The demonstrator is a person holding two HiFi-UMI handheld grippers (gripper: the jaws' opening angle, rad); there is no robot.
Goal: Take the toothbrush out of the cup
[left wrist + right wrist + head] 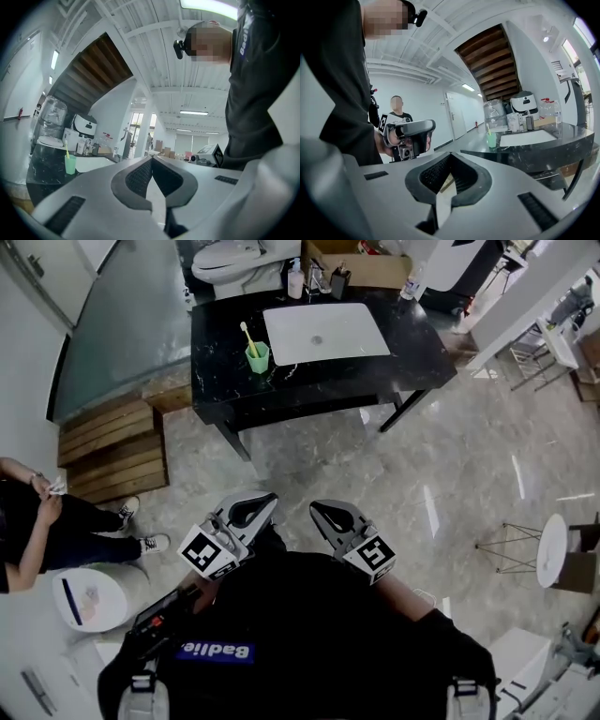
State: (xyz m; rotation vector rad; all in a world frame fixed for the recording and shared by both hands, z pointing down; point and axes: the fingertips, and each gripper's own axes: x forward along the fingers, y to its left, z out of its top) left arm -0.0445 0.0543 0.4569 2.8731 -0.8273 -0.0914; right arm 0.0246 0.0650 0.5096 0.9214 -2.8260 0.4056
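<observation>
- Your left gripper (255,508), jaws together and empty, is well short of the black counter (225,324).
- The toothbrush (247,336) stands in the green cup (257,358); open up before reaching its handle.
- Your right gripper (325,513), likewise closed on nothing, could steady the cup.

This looks like a pretend bathroom set up inside a big work hall. A black counter (417,357) holds a white sink (326,332) and a green cup (258,358) with a toothbrush (247,333). A toilet (234,257) sits behind it (all out on a wide, shiny floor). Wooden stairs (487,56) and long ceiling lights (193,112) show above.
</observation>
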